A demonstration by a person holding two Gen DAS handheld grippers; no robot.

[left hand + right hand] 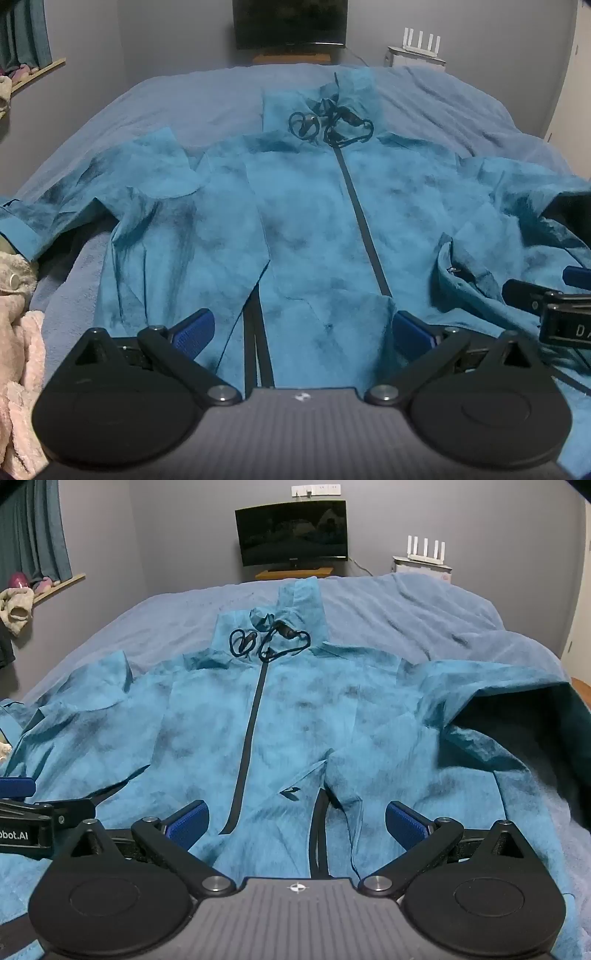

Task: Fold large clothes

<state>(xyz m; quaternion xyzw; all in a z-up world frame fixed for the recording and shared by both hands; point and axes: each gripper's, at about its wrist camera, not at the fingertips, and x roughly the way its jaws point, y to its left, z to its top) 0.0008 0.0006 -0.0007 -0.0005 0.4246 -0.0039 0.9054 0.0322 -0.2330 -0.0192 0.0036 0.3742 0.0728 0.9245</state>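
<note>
Left wrist view looks down a bed [207, 96] with a blue cover, and a large teal jacket [306, 229] lies spread front-up across most of it, hem at the near edge, collar toward the far edge. Its sleeves reach out toward the left and right edges; the right one [517, 709] bulges up and shows its dark lining, while the left one [74, 199] trails off the left edge. A dark zip [364, 221] runs closed from hem to collar, and a black drawcord [328, 125] lies looped in a tangle at the neck. The cloth is thin, mottled with darker patches, and creased around the shoulders and lower front.

Both claws hover low over the hem. The left gripper [303, 332] has its jaws spread wide with nothing between them, and the right gripper [297, 823] stands likewise wide and empty.

Folding seems barely begun. A sound first step, I judge, is to pinch one sleeve near its cuff and shoulder and carry it across the chest, flattening the raised right sleeve first so no air pocket is trapped. Pads should take only the top layers meant to move, and the cord is best tucked in so it does not snag.
</note>
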